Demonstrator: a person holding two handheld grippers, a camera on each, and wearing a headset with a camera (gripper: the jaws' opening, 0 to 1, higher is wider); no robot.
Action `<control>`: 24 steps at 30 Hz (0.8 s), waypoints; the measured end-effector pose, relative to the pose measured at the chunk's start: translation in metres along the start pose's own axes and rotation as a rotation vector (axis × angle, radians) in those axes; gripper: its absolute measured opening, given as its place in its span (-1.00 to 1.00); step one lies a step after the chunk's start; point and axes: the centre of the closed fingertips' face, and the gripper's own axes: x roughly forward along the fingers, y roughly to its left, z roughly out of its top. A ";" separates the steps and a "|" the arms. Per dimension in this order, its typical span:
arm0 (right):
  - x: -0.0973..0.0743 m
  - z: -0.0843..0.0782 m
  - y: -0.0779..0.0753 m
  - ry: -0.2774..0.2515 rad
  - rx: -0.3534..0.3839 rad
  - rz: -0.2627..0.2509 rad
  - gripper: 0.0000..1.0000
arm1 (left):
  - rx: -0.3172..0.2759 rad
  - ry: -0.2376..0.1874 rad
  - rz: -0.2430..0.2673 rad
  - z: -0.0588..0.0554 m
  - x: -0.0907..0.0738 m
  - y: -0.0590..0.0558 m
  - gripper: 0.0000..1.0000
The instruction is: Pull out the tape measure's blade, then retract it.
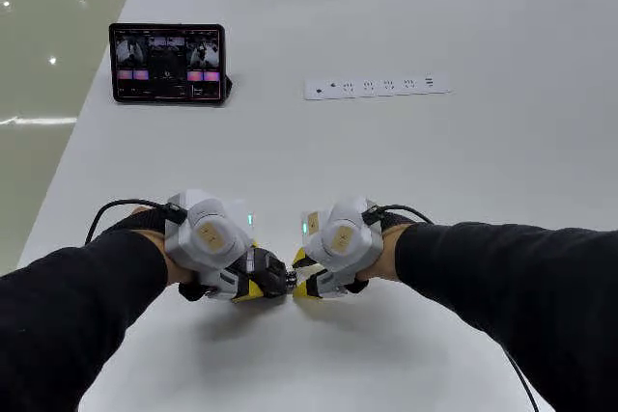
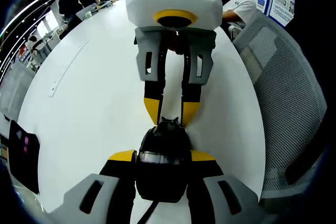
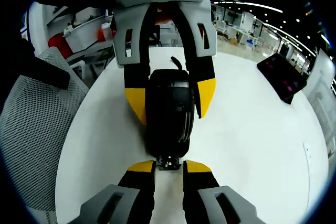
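The tape measure (image 1: pixel 271 275) is probably hard, compact and rather heavy, with a thin springy blade; take the case by its sides. It is black and rounded, at 6 o'clock on the white bench (image 1: pixel 386 161). The left gripper (image 2: pixel 163 156) clamps the case. The right gripper (image 3: pixel 169 167) seems closed on the end hook (image 3: pixel 169 162).

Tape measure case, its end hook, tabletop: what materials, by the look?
By look: tape measure case, black moulded plastic, maybe rubber-coated, with a ribbed semi-gloss sheen; end hook, greyish, likely metal, too small to be sure; tabletop, white laminate or painted board, smooth and even with low glare.
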 end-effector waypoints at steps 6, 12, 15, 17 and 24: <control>0.005 0.001 0.001 0.007 -0.018 0.002 -0.71 | -0.005 -0.015 0.001 0.000 0.000 0.000 -0.35; 0.006 0.000 -0.001 0.009 0.008 0.016 -0.75 | -0.006 -0.021 0.003 0.000 0.000 0.000 -0.34; 0.007 0.000 -0.001 0.022 0.015 0.017 -0.76 | -0.006 -0.022 0.002 0.000 0.000 0.000 -0.34; 0.006 0.000 -0.001 0.029 0.034 0.007 -0.77 | -0.005 -0.023 0.000 0.000 0.000 0.000 -0.34; 0.006 0.000 0.000 0.030 0.049 0.011 -0.77 | -0.001 -0.023 0.001 0.000 0.000 0.000 -0.34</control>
